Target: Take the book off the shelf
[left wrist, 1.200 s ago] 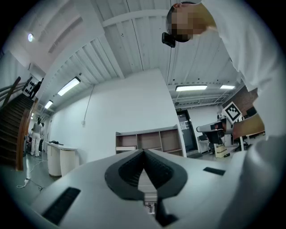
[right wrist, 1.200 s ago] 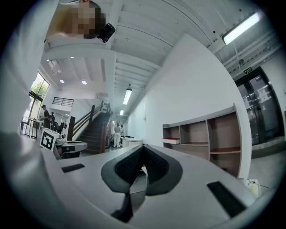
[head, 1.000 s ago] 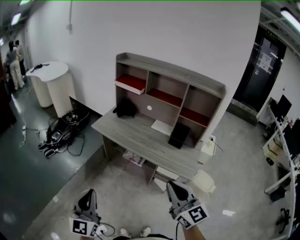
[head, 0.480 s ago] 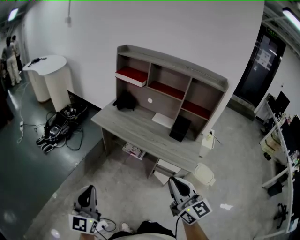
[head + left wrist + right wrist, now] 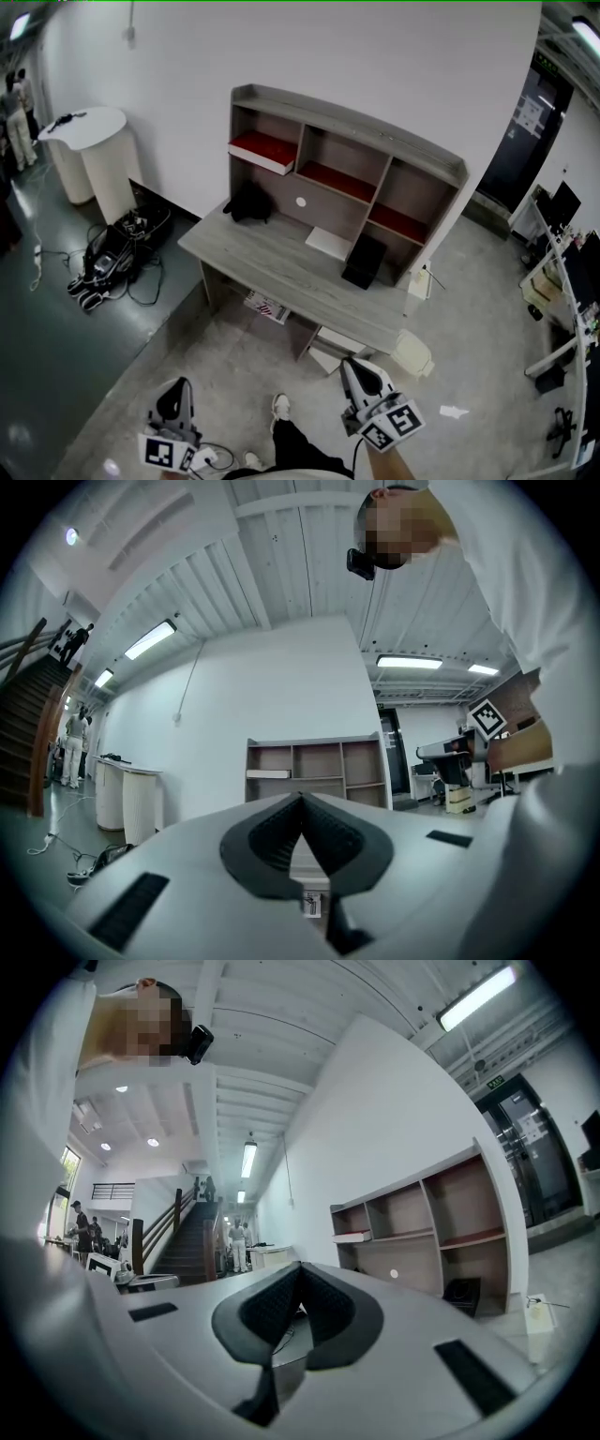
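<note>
Against the white wall, well ahead, the book (image 5: 261,148) lies flat in the shelf's (image 5: 349,119) leftmost compartment; left gripper (image 5: 175,387) and right gripper (image 5: 362,371), jaws pressed together on nothing, should probably approach first, then open level with it.

Left of me: white round-ended counter (image 5: 89,127) against the wall, with a tangle of black cables and gear (image 5: 108,262) on the dark floor near it. On the grey wooden desk (image 5: 262,258): black crumpled bundle (image 5: 248,202) at the left end, flat white sheet (image 5: 328,243) mid-top, black box (image 5: 364,262) standing just right of the sheet. White bin (image 5: 412,354) on the floor by the desk's right end. Dark door (image 5: 525,131) far right.
</note>
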Demonstrator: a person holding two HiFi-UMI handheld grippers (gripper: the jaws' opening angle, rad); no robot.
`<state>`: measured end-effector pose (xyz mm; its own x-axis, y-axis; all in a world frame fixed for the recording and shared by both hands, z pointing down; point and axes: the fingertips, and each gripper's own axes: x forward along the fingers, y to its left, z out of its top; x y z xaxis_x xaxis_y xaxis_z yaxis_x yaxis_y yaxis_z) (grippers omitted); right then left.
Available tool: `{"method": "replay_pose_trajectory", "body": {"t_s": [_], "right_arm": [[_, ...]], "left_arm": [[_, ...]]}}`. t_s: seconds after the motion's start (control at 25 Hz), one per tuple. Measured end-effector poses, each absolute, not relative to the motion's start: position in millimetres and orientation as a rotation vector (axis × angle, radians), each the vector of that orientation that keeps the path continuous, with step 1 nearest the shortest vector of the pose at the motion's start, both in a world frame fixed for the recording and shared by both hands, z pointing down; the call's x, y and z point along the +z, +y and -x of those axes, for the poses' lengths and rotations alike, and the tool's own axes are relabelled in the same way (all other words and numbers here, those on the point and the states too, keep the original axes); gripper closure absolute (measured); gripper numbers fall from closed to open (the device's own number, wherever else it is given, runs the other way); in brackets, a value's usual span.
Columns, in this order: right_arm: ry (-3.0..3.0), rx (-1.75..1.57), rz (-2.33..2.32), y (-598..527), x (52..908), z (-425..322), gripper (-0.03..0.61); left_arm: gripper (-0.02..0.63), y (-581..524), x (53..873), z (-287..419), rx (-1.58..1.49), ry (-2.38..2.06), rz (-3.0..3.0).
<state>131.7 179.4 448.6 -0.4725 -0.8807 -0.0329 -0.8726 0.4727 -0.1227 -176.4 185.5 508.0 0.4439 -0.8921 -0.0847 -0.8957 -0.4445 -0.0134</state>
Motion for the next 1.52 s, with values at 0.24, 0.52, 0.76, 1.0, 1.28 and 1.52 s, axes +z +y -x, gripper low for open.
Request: {"method": "replay_pose_trajectory", "body": {"t_s": [0.24,0.52,0.76,1.0,1.28,1.52], "right_arm": [[2.619,-0.179,1.487,84,457,-136,0.557],[2.613,-0.187,1.392,-38,435,-161,0.557],[2.635,-0.227,1.368,-119,439,-188,0.557],[2.643,-0.311,1.33,-161,451,-173,0.557],[2.617,-0.356,1.371,-199,448,-142,0.555],[2.586,-0.386,1.437,-233,450,-126,0.555]], "left_arm": [[0.598,101,509,162,0.079,1.652,2.63],[0.597,-21,455,107,0.11,1.545,2.588],[0.597,-71,462,84,0.059,1.578,2.585],[0.598,-101,477,115,0.048,1.726,2.583],[0.598,-166,467,121,0.1,1.581,2.622],[0.598,-204,466,125,0.126,1.467,2.684]]}}
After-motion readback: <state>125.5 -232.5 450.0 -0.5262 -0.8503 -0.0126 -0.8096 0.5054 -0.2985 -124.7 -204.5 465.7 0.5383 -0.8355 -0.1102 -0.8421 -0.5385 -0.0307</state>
